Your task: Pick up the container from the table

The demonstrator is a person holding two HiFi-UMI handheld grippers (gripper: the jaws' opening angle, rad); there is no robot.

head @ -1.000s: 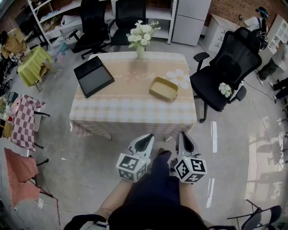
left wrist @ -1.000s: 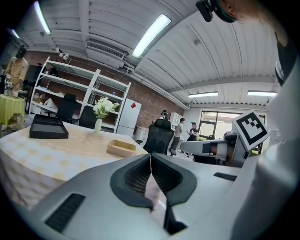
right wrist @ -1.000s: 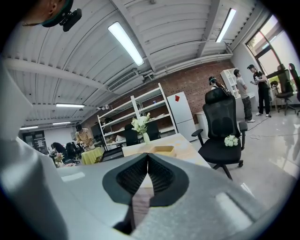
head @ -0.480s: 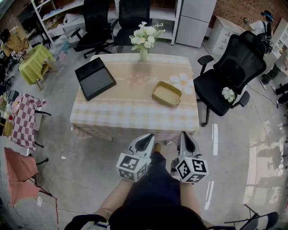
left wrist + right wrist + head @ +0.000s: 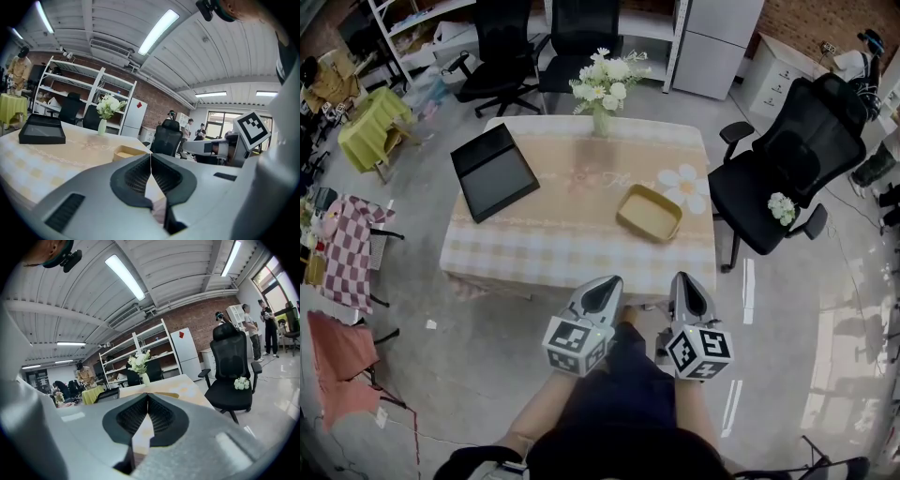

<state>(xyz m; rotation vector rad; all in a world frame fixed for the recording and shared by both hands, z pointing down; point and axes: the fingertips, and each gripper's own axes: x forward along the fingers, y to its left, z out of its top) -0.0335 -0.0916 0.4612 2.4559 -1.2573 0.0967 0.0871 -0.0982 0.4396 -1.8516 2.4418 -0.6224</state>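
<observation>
Left tongs (image 5: 602, 287) and right tongs (image 5: 687, 281) are hanging side by side in front of the person, both pinched fully closed with nothing between the jaws. In the left gripper view, the left tongs (image 5: 150, 157) are showing pad meeting pad. The right gripper view is showing the same for the right tongs (image 5: 148, 397).

Both are pointing at the worktop (image 5: 553, 239) and hovering short of its near edge, so I'm calling this the approach step, with no grasp begun.

The container (image 5: 649, 212), a shallow yellow dish, is sitting on the worktop's right half, near the right edge and well apart from both tongs.

The next move is looking like a reach over the near edge. The jaws will need opening to straddle the dish's rim.

A black tray (image 5: 494, 170) is lying at the far left corner and a vase (image 5: 601, 114) is standing at the far edge, both well clear. Nothing is blocking the straight line in. A chair (image 5: 787, 164) is crowding the right edge, which may hamper a reach from that side.
</observation>
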